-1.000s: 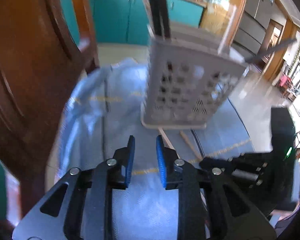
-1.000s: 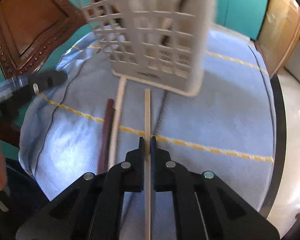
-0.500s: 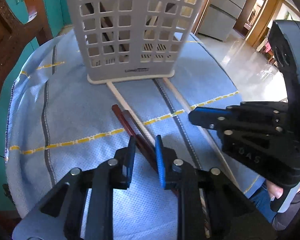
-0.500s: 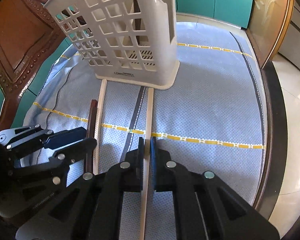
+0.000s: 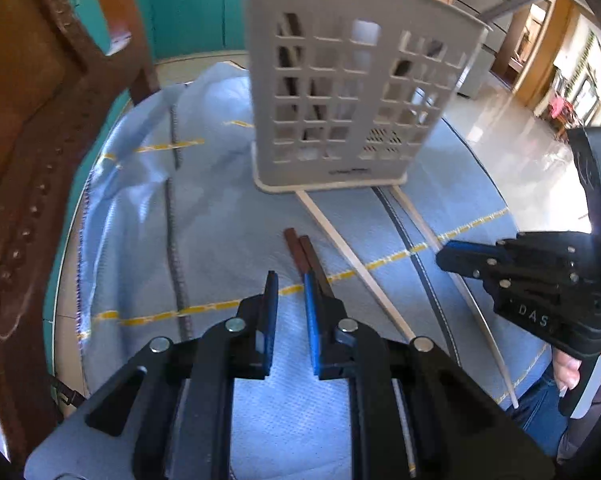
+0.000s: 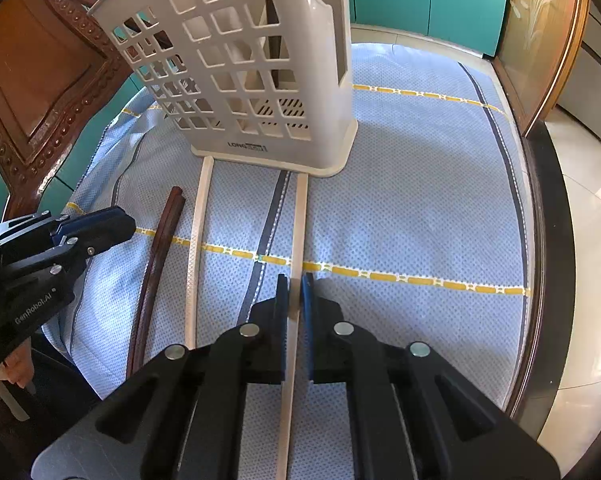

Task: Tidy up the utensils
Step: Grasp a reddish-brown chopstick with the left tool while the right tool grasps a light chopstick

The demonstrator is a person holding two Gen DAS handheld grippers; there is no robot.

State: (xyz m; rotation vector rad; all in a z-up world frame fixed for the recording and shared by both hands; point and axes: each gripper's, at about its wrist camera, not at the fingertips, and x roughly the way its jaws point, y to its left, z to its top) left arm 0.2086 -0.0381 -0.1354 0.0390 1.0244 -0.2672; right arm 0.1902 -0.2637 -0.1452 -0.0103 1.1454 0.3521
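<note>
Fingers of the right gripper (image 6: 295,288) are pinching a pale wooden chopstick (image 6: 299,232), blue pads pressing both its sides at lower centre of the right wrist view. That stick is lying flat on the cloth, running up the frame until its far tip touches the base of the utensil basket (image 6: 260,80).

Left gripper (image 5: 288,292) is narrowing its jaws, a gap showing between the blue pads with only cloth in it; the dark brown chopsticks (image 5: 304,252) are sitting just right of its right pad, at centre of the left wrist view. They are a square-ended, reddish-brown pair, lying side by side and touching.

A second pale chopstick (image 6: 198,240) is lying between the brown pair and the held stick, its far end also at the basket's base.

Basket is standing upright in the upper centre of both views: off-white plastic, square-holed grid walls, a flared foot, dark and pale utensils showing through the holes.

Everything is resting on a light blue cloth (image 6: 420,200) with yellow dashed lines and dark stripes.

Carved brown wooden chair (image 6: 40,80) is filling the left edge of both views.
</note>
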